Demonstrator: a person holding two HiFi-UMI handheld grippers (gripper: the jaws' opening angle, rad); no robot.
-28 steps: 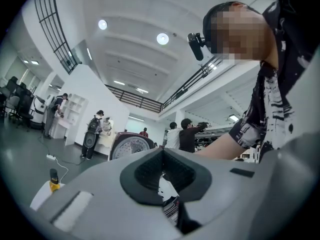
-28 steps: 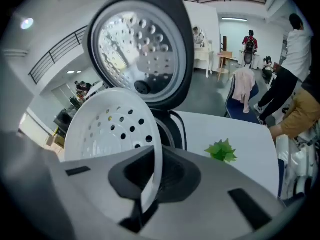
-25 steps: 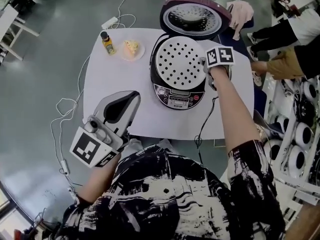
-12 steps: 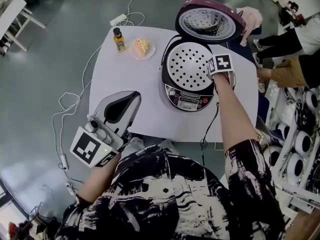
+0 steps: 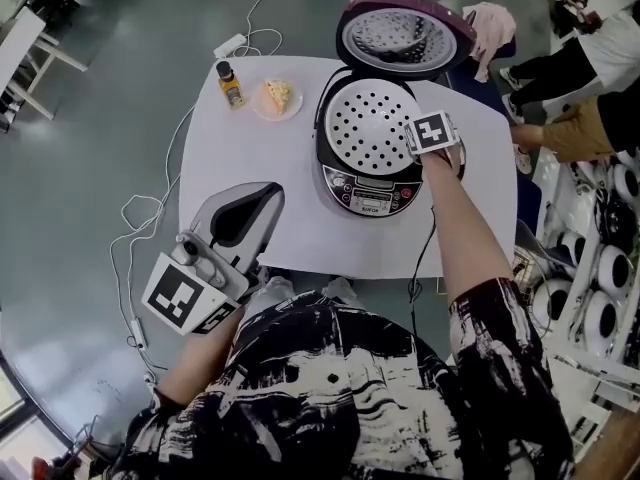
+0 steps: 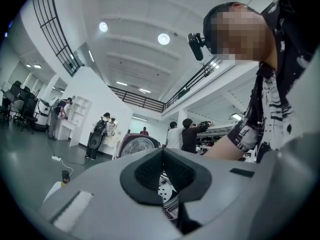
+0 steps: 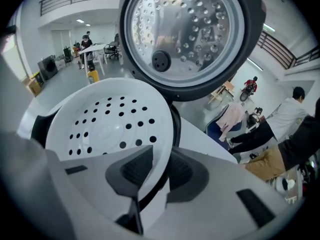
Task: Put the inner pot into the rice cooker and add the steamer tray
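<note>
nearest the person, the grey left gripper (image 5: 262,196) is held level over the near edge of the white table (image 5: 250,98), its jaws together on nothing. farther on, the grey right gripper (image 7: 156,160) is opening its jaws, with the rim of the white perforated round steamer tray (image 5: 368,128) between them. the tray sits in the top of the black rice cooker (image 5: 366,194), whose maroon lid (image 5: 400,36) stands open behind.
</note>
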